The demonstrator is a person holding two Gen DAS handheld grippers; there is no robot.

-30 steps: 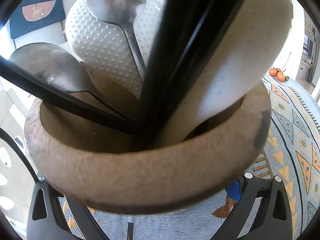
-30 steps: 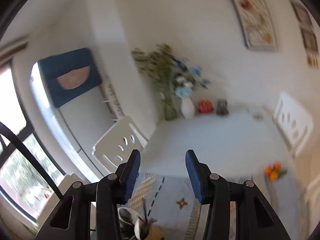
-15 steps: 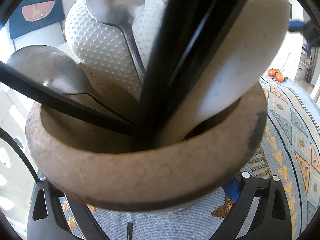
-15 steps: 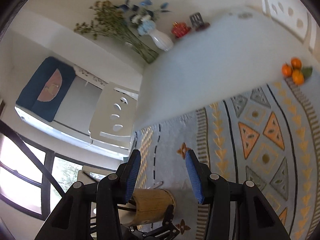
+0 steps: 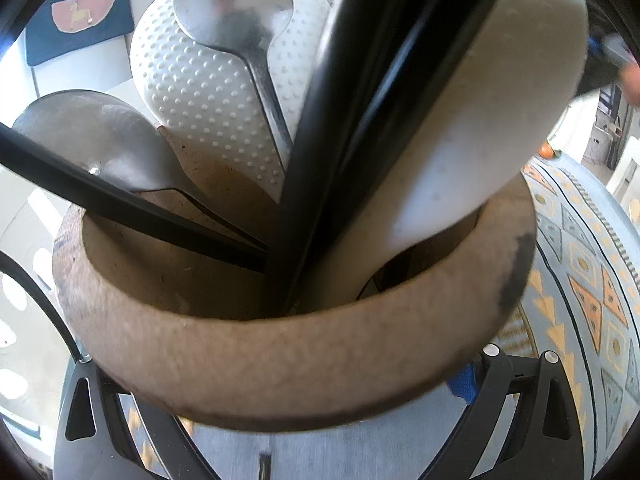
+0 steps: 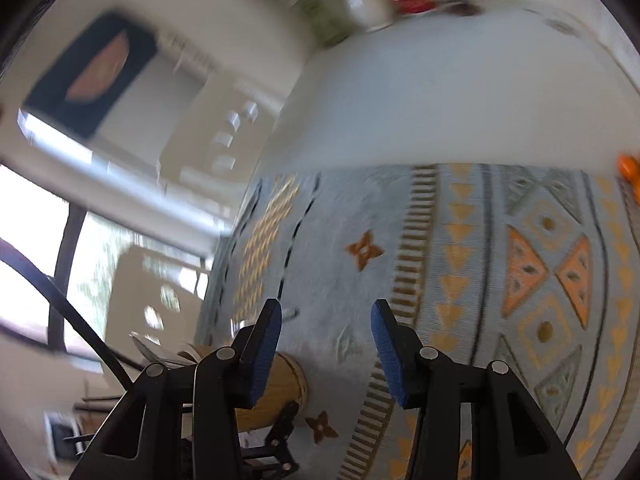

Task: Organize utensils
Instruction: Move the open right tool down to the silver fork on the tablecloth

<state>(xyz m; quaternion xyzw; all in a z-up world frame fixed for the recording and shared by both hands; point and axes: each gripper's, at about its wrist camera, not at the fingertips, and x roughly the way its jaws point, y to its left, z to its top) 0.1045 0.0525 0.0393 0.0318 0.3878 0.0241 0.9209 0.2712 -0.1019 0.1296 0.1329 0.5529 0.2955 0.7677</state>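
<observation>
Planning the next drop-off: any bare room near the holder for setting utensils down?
Free: patterned cloth ahead of the open right gripper, up to the bare white table. Crowded: wooden holder, packed with spoons, held by the left gripper.

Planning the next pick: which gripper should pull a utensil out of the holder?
Right. The right gripper is open and empty above the cloth, while the left gripper is clamped around the wooden holder, steadying it.

A rough, matt wooden utensil holder [image 5: 280, 364] carries glossy metal spoons [image 5: 232, 12], a dimpled white plastic paddle [image 5: 200, 92] and glossy black handles [image 5: 360, 120] above a woven patterned cloth [image 6: 500, 260].
</observation>
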